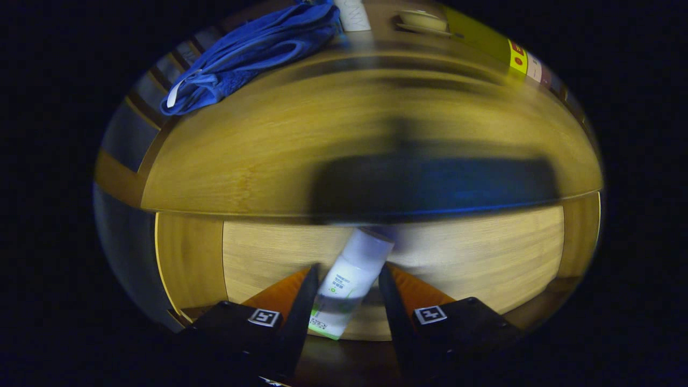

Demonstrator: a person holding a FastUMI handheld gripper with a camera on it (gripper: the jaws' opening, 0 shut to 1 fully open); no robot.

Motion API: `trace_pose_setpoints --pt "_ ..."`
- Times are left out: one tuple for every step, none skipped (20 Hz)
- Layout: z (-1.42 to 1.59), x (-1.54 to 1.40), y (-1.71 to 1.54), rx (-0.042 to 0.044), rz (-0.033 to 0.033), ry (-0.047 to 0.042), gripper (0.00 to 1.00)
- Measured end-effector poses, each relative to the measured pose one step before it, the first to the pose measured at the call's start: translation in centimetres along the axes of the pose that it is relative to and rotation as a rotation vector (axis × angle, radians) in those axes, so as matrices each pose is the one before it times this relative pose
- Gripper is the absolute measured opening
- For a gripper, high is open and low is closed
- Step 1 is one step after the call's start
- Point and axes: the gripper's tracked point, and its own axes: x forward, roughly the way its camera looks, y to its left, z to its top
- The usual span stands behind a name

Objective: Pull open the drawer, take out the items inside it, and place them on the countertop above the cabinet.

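A white bottle (348, 282) with a green-printed label leans tilted between my gripper's (348, 279) two fingers, and both fingers press on its sides. Below it lies the pale wooden floor of the open drawer (484, 263). Beyond the fingers spreads the wooden countertop (258, 145) of the cabinet, blurred by motion, with the gripper's dark shadow across its front edge.
A blue cloth (252, 51) lies crumpled on the far left of the countertop. At the back stand a white container (352, 15), a small dish (423, 21) and a yellow box (492, 43). The drawer's side walls (188, 263) rise left and right.
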Motion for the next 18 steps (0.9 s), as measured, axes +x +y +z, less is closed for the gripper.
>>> trace_pose_setpoints --pt "0.053 0.045 0.31 0.00574 0.00939 -0.00774 0.65" --pt "0.054 0.011 0.101 -0.01149 0.00038 -0.00585 0.59" --pt "-0.032 -0.18 -0.068 -0.01482 0.00819 -0.00645 0.53" --pt "-0.168 -0.567 -0.234 -0.01756 0.00317 -0.00852 0.48" --pt "0.163 -0.685 -0.25 -0.02239 -0.00044 -0.02526 0.45" --pt "0.15 -0.997 -0.045 -0.02813 0.00802 -0.01783 0.43" --pt "0.092 -0.913 0.045 -0.01243 0.00754 -0.01337 0.41" --pt "0.024 -1.129 0.386 -0.00795 0.02289 -0.01106 0.41" --pt "0.028 -1.03 0.299 0.00054 0.01896 -0.01037 0.41" --pt "0.377 -0.975 0.045 0.00097 0.00798 -0.02011 0.41" --pt "0.392 -1.291 -0.085 -0.00792 0.01043 -0.01217 0.41" --pt "0.424 -1.24 0.025 -0.007 0.00092 -0.02759 0.41" --pt "0.195 -1.252 -0.044 -0.02724 -0.00503 -0.01882 0.41" --pt "0.044 0.469 -0.134 -0.02407 -0.01022 -0.0267 0.41" --pt "0.262 -1.275 0.128 -0.01475 -0.00763 -0.02382 0.41" --pt "0.213 -0.878 -0.035 -0.0059 -0.00081 -0.02389 0.41" --pt "0.4 -0.801 0.037 0.00043 0.00482 -0.02292 0.41" --pt "0.729 -1.074 -0.048 0.00032 0.01345 -0.02673 0.4"
